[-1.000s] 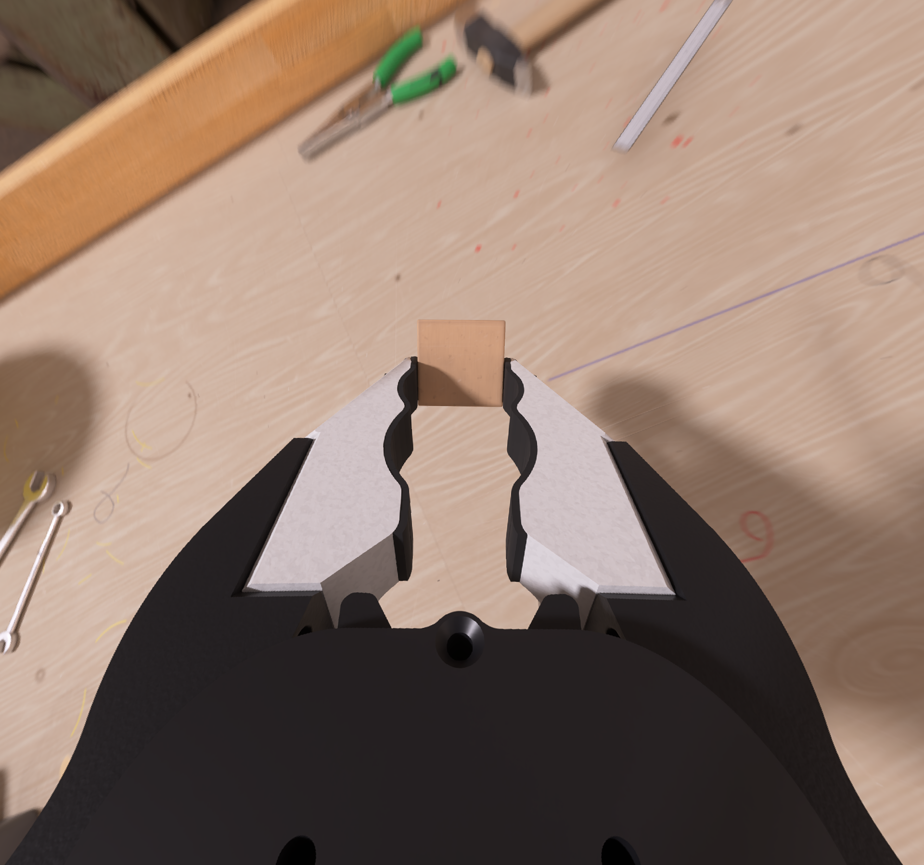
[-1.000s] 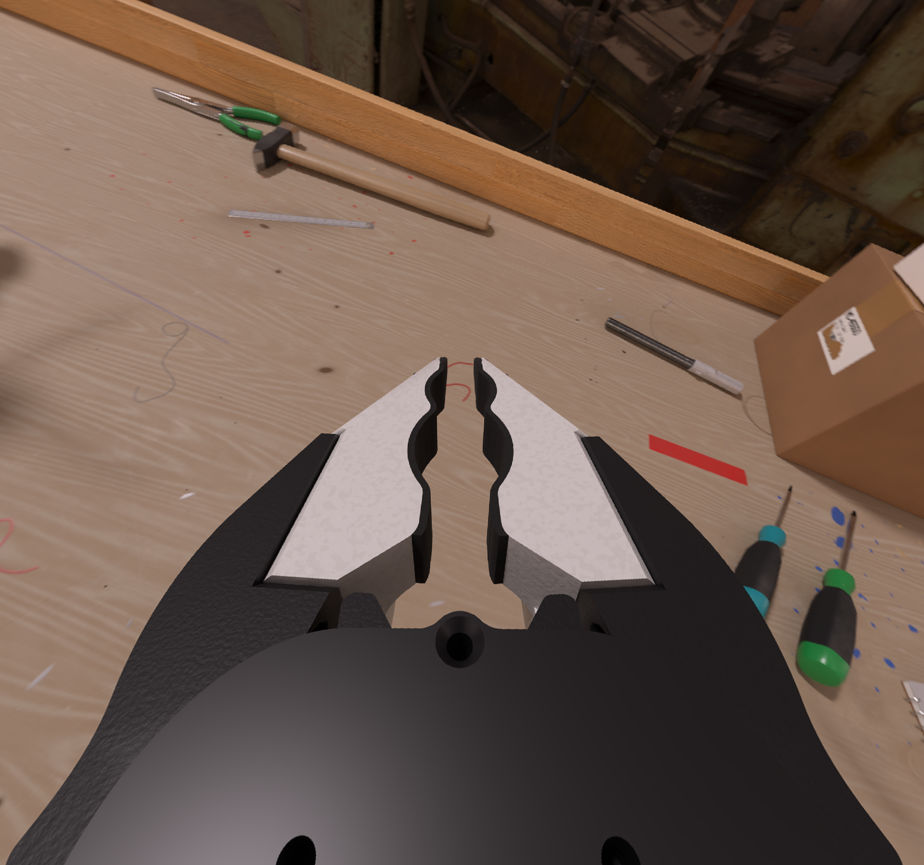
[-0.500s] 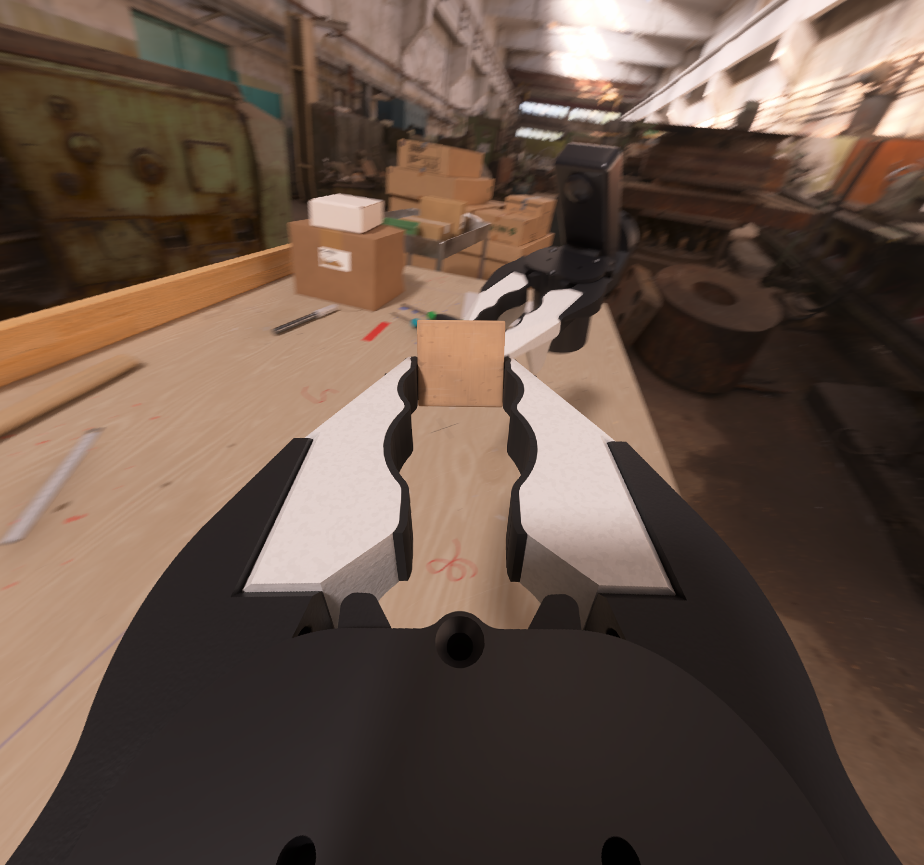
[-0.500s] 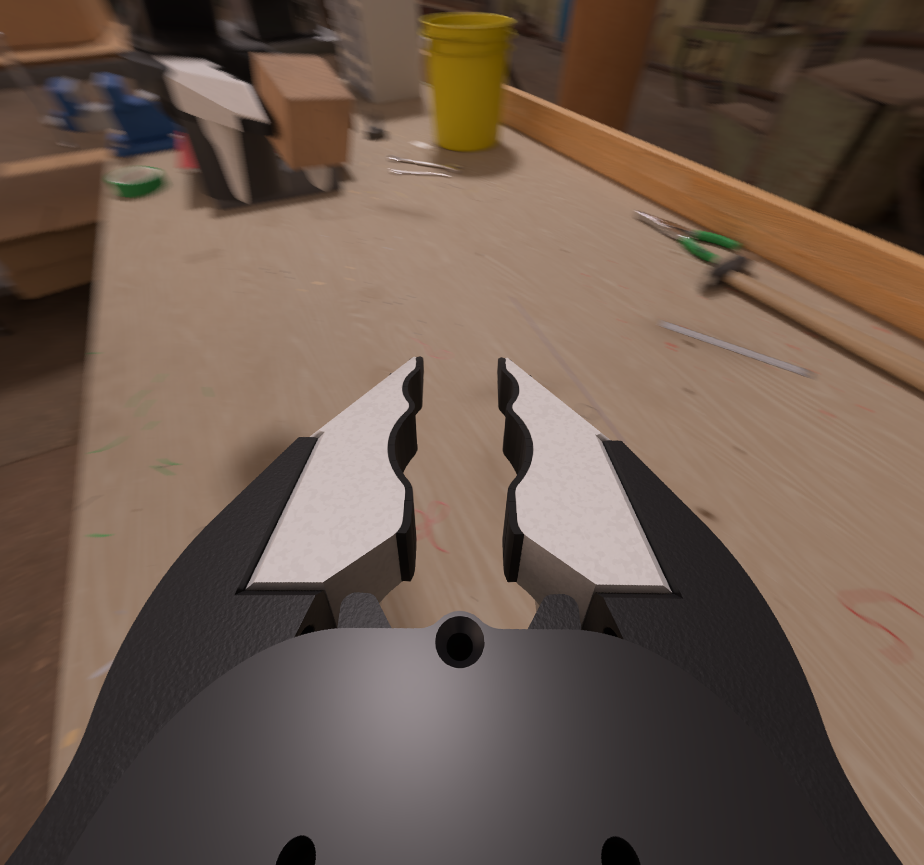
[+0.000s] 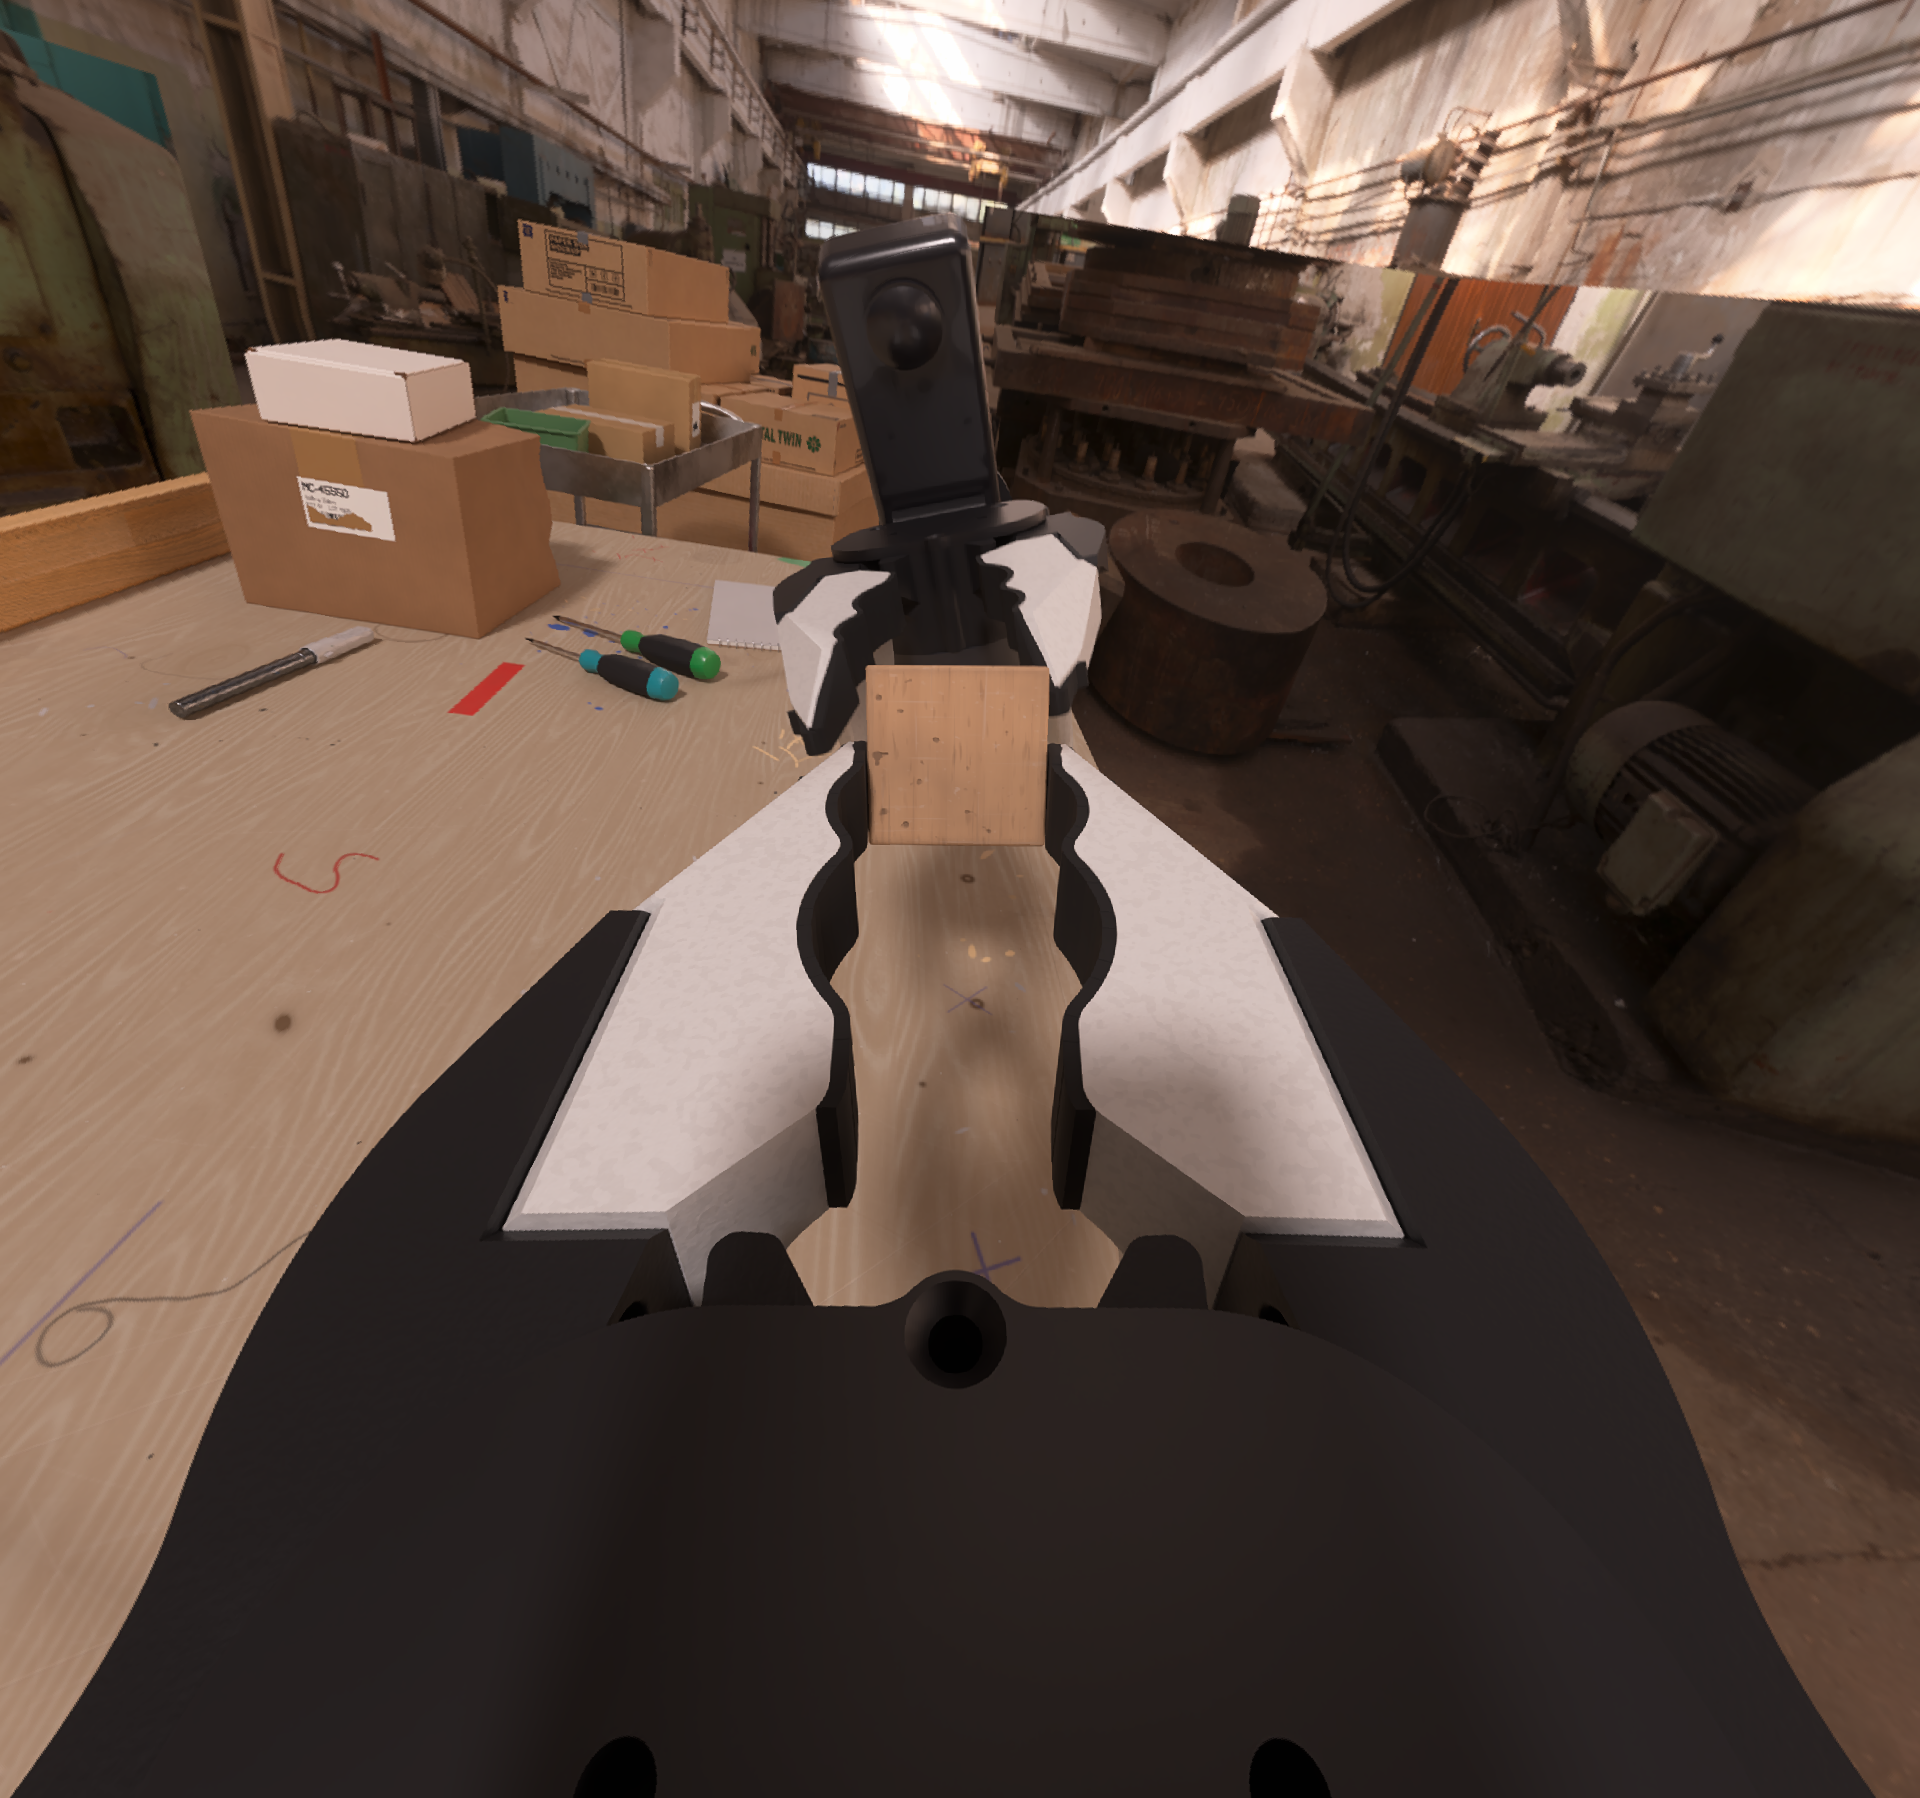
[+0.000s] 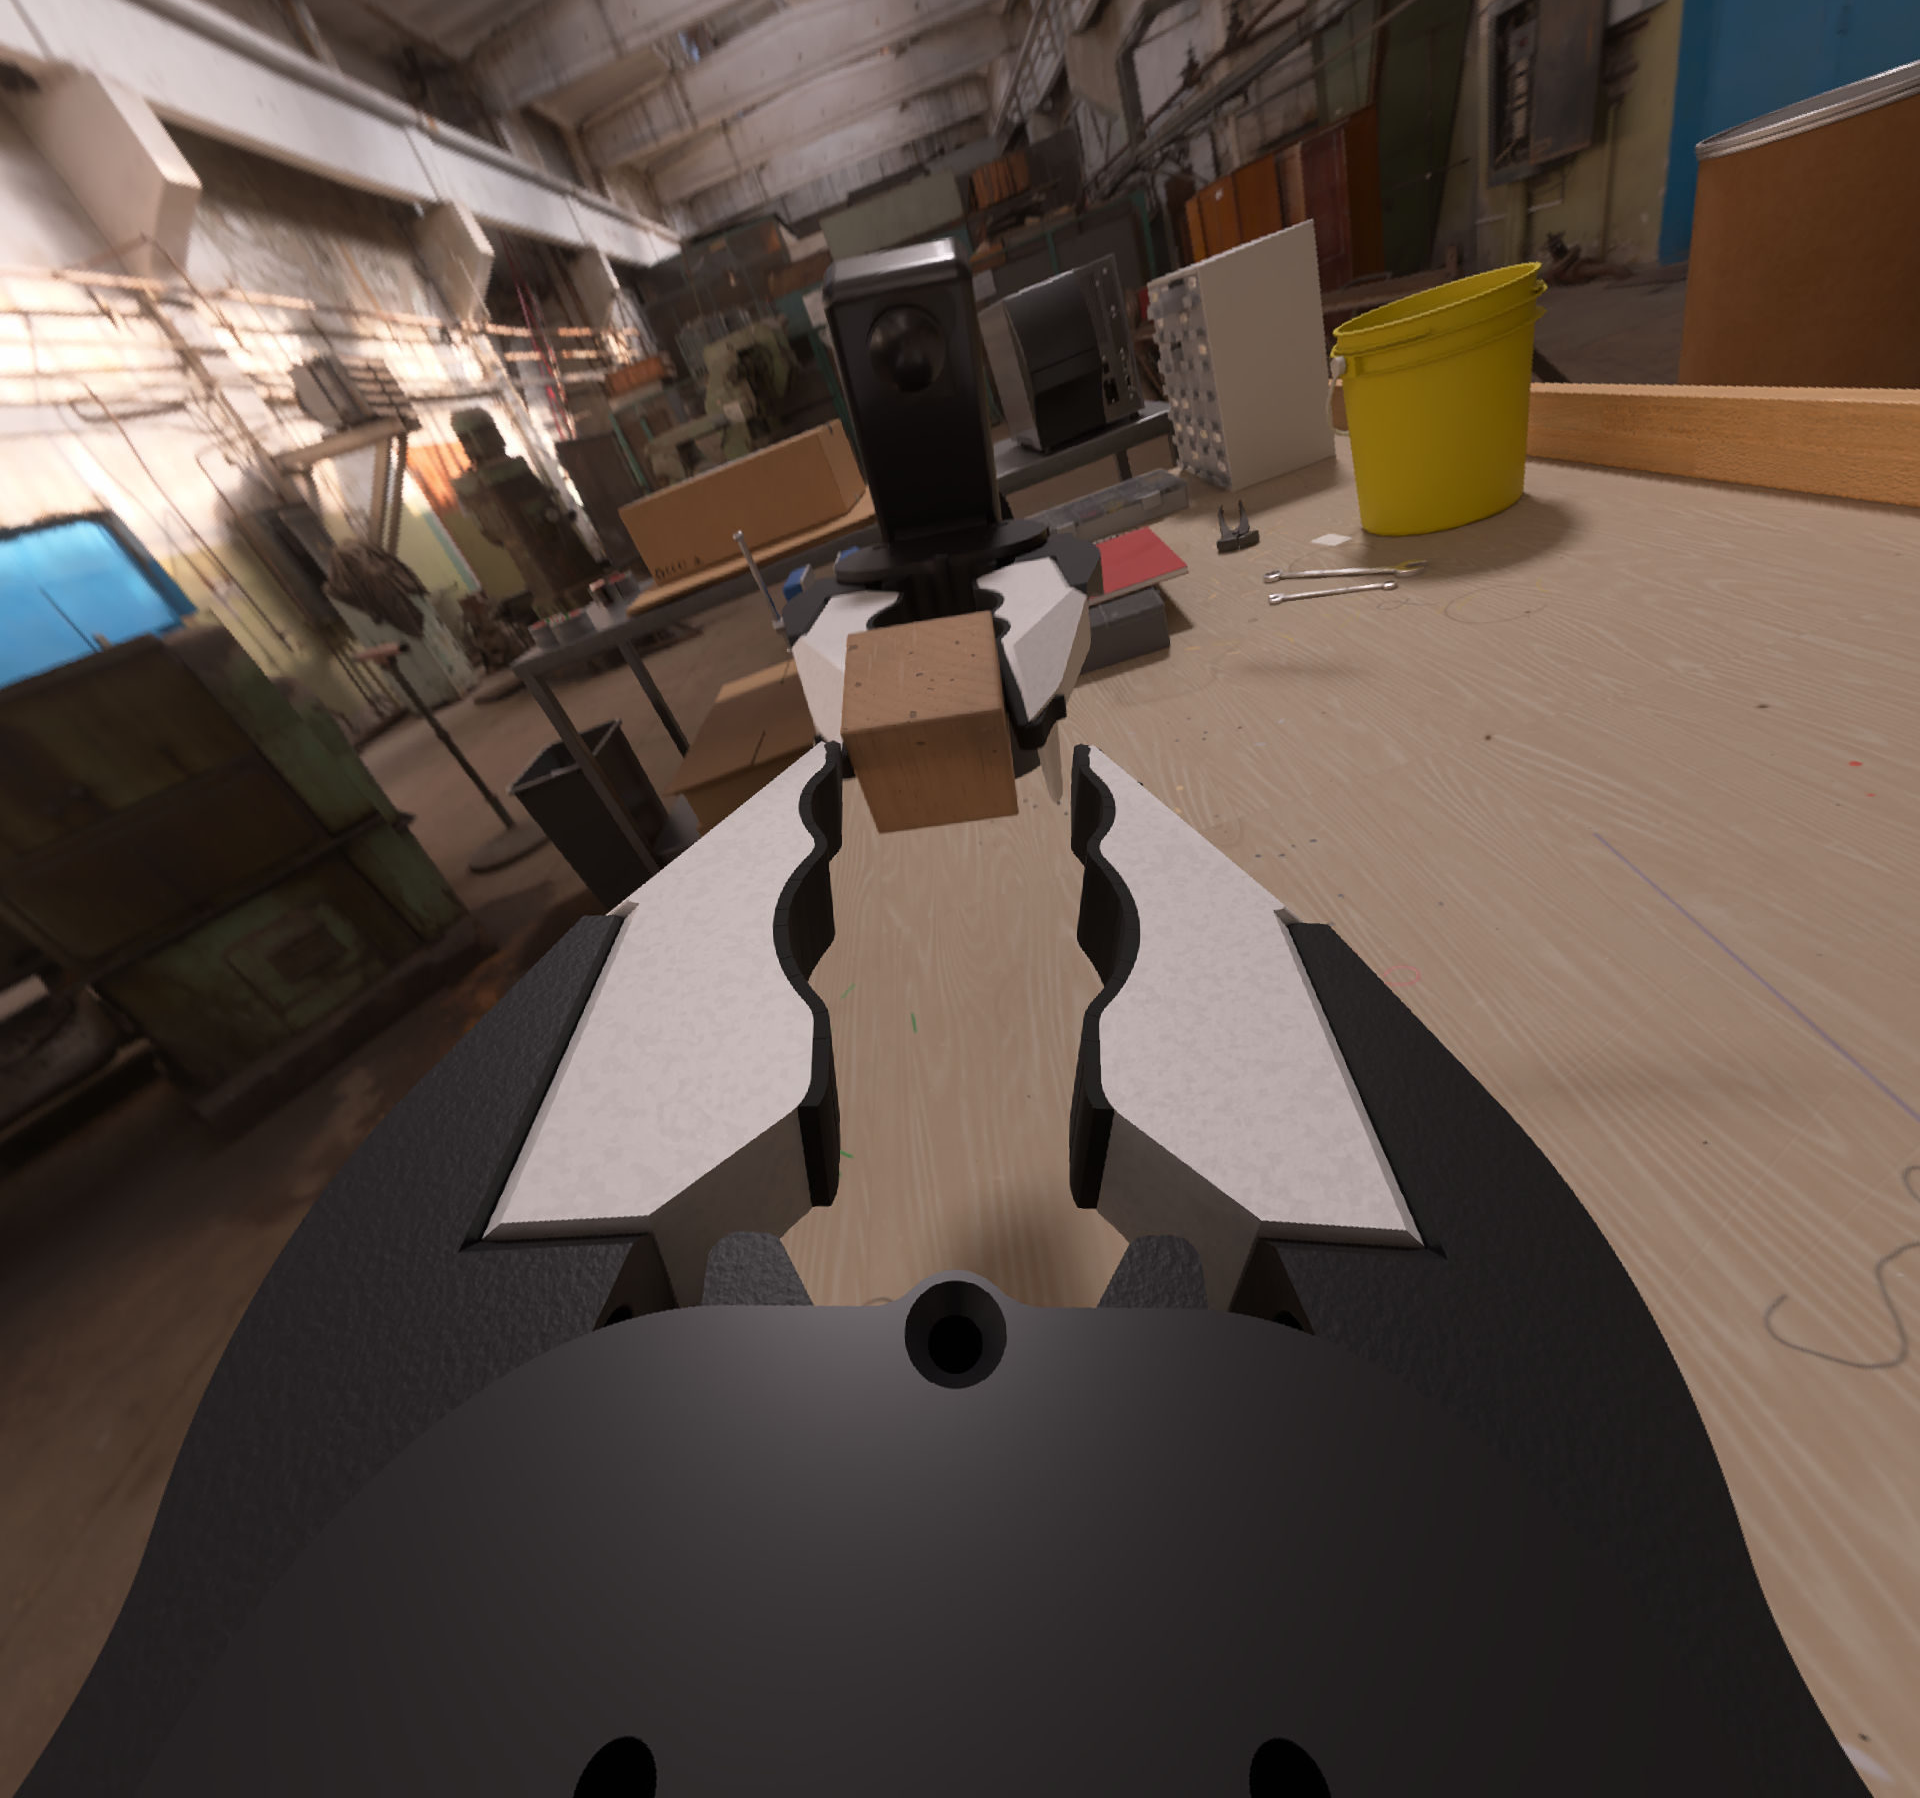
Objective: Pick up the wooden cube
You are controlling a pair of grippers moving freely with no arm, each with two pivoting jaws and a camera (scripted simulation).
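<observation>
The wooden cube [image 5: 956,756] is a light tan block held above the workbench [image 5: 312,969] between the tips of my left gripper [image 5: 956,751], which is shut on it. My right gripper [image 6: 956,761] is open and empty and faces the left one head on. In the right wrist view the cube [image 6: 925,730] sticks out of the left gripper's white fingers [image 6: 821,668], just ahead of my right fingertips and in line with the gap between them. In the left wrist view the right gripper's fingers [image 5: 821,636] show close behind the cube, partly hidden by it.
A cardboard box [image 5: 384,512] with a white box [image 5: 358,387] on it, two screwdrivers [image 5: 649,662], a marker [image 5: 270,673] and a red strip [image 5: 486,688] lie on the bench. A yellow bucket [image 6: 1439,408], two wrenches [image 6: 1335,579] and a wooden beam [image 6: 1725,439] are at the other end.
Both grippers have swung up from looking down at the bench to facing each other. The left has lifted the cube. The right has opened wider and come close to the cube.
</observation>
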